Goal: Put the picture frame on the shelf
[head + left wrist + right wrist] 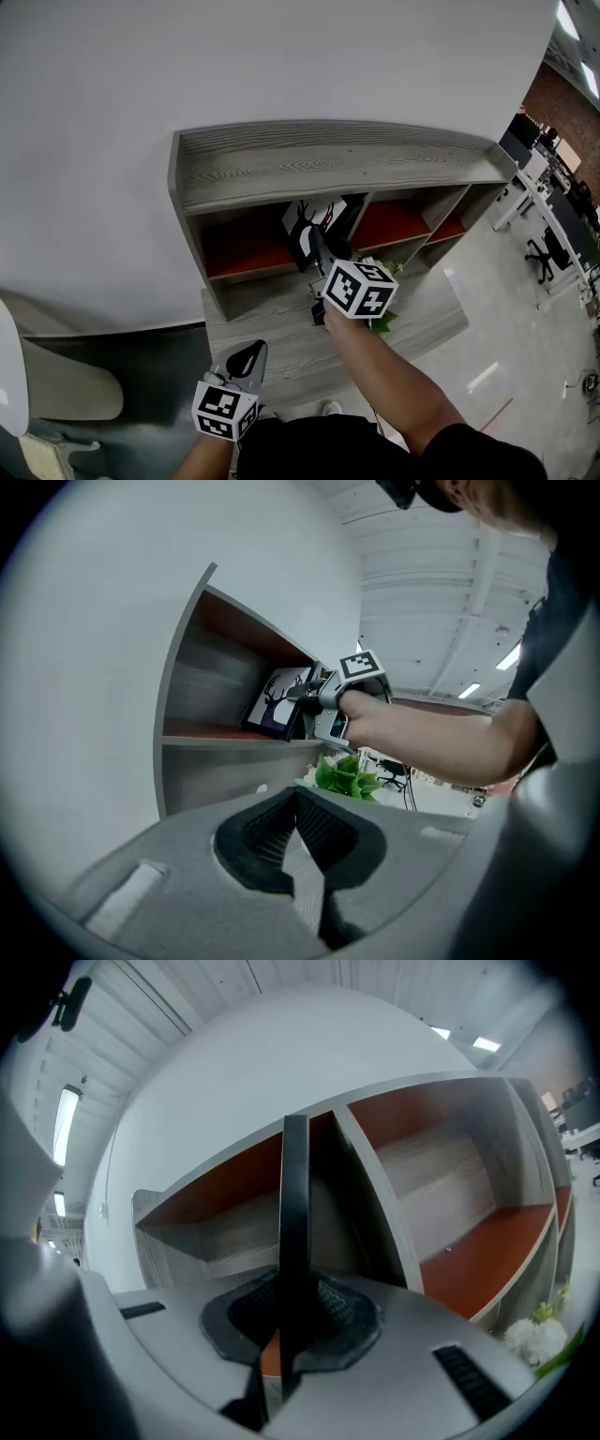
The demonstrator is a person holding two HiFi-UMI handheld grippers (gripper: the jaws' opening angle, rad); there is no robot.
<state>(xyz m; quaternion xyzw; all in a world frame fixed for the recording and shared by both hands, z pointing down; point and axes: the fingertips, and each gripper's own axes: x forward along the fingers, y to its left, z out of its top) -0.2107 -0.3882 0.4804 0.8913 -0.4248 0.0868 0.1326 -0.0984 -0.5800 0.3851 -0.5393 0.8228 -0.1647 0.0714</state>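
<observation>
A grey wood-grain shelf unit point(328, 159) with orange-red lining in its open compartments stands against a plain white wall point(141, 75), filling the middle of the head view. The right gripper point(321, 255), with its marker cube just below picture centre, is clamped on a thin black picture frame point(305, 225) that shows a black-and-white silhouette print. In the right gripper view the frame appears edge-on as a dark vertical bar pinched between the two ribbed pads, running up the centre of the picture in front of the upright divider between two compartments.

From the left gripper view, the frame sits at the mouth of the upper left compartment. It leans back, and its lower edge is at the orange-red shelf board, though I cannot tell whether it touches. A bare forearm point(384, 375) reaches in from the lower right of the head view to carry that gripper.

The left gripper point(248, 356) hangs low at the bottom left of the head view, over the lower grey ledge point(281, 328) of the unit, well apart from the frame. Its jaws are drawn together at the tips, with nothing between them.

A small bunch of green leaves with white flowers point(342, 775) sits on the ledge just below the right gripper. Pale glossy floor point(506, 309) spreads to the right.
</observation>
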